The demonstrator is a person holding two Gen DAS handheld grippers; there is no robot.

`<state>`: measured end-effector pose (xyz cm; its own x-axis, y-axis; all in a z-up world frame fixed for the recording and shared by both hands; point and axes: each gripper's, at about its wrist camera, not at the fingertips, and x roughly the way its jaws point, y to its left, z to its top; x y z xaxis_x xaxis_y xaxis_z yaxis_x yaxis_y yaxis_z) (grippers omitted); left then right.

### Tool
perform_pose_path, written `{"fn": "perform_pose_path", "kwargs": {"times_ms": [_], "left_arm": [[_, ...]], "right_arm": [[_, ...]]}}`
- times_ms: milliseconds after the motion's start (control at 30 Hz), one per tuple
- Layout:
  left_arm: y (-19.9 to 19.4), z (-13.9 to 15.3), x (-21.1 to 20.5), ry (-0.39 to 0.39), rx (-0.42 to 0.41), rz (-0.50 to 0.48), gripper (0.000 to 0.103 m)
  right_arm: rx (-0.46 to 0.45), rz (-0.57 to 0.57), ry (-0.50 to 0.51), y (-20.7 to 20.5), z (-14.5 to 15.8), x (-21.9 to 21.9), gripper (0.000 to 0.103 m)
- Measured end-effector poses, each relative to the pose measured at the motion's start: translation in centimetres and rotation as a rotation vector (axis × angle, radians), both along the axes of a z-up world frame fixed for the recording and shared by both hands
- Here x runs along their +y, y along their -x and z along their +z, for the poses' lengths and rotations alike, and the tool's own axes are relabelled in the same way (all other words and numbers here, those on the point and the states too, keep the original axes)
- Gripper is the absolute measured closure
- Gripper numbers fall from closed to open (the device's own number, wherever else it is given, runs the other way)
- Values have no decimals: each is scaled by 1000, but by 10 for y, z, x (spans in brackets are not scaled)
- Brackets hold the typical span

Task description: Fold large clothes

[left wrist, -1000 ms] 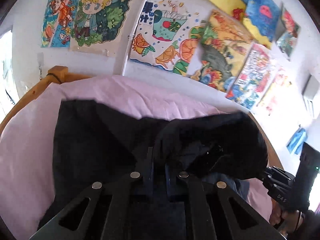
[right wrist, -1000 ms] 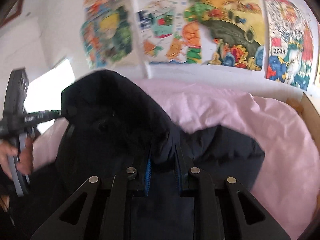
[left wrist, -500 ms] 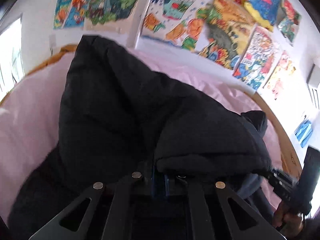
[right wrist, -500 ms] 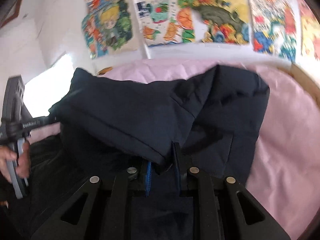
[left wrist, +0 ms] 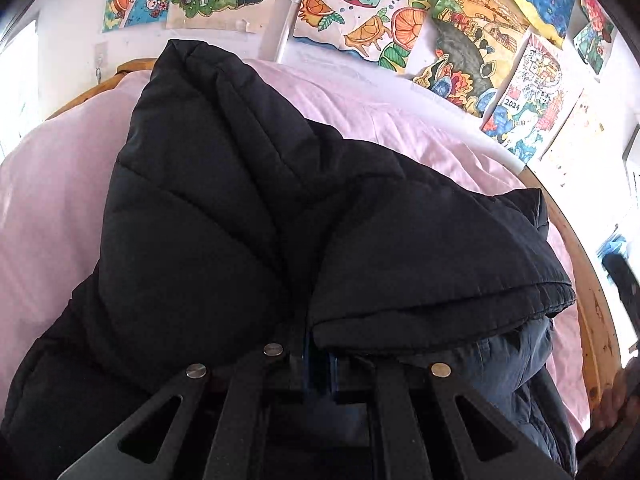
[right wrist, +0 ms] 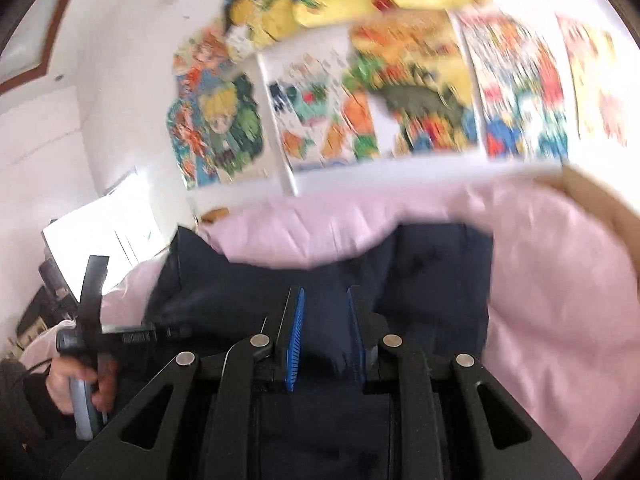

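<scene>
A large dark navy puffer jacket [left wrist: 248,220] lies on a pink sheet [left wrist: 48,200], one quilted part folded over the rest. My left gripper [left wrist: 318,356] is shut on the folded edge of the jacket; its tips are hidden under the fabric. In the right wrist view the jacket [right wrist: 420,272] lies flat on the sheet. My right gripper [right wrist: 325,316] is open and empty just above the jacket, its blue pads [right wrist: 297,336] apart. The left gripper's body [right wrist: 120,336] and the hand holding it show at the left of that view. That view is blurred.
The pink sheet [right wrist: 560,300] covers a bed with a wooden frame [left wrist: 576,264] along the right side and the far left corner. A white wall with several colourful drawings [left wrist: 360,4] stands right behind the bed. A bright window [right wrist: 104,236] is at the left.
My right gripper has opened and let go of the jacket, then pulled back and tilted up. The left gripper has carried the folded part further over and stays shut on it.
</scene>
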<state>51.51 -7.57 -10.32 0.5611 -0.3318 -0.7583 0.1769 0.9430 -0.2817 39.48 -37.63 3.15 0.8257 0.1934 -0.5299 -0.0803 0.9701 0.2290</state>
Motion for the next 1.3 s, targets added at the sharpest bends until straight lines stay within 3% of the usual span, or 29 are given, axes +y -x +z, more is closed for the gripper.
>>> {"fn": "perform_pose_path", "kwargs": {"times_ms": [67, 167, 300, 400, 467, 567, 600, 667, 733, 800, 867, 967, 1133, 1300], "left_arm": [[0, 1, 0, 7, -2, 0, 96], [-2, 0, 4, 31, -5, -1, 96], [-6, 2, 12, 86, 10, 6, 91], [-2, 10, 24, 137, 17, 24, 84], [9, 21, 29, 132, -19, 37, 72], [29, 45, 34, 152, -137, 58, 40], [36, 57, 33, 172, -211, 51, 24], [43, 76, 24, 169, -306, 13, 22], [39, 87, 7, 125, -343, -43, 22], [26, 85, -21, -12, -319, -71, 22], [6, 63, -52, -192, -239, -111, 22], [-28, 21, -76, -356, -83, -143, 21], [-43, 0, -56, -235, -14, -104, 19], [-58, -27, -67, -308, -15, -121, 18]], "right_arm": [[28, 61, 54, -29, 0, 20, 84], [110, 116, 96, -64, -30, 42, 84], [201, 96, 89, -73, -75, 49, 83], [231, 95, 75, -76, -85, 47, 83], [244, 93, 62, -79, -91, 45, 83], [251, 91, 56, -78, -99, 44, 83], [251, 91, 56, -78, -101, 45, 83], [251, 88, 59, -78, -102, 46, 83], [248, 85, 67, -76, -104, 46, 83], [239, 93, 78, -74, -106, 48, 83], [233, 90, 71, -71, -106, 47, 83], [223, 88, 48, -68, -106, 42, 83], [209, 44, 77, -61, -99, 37, 83], [291, 64, 149, -82, -116, 47, 83]]}}
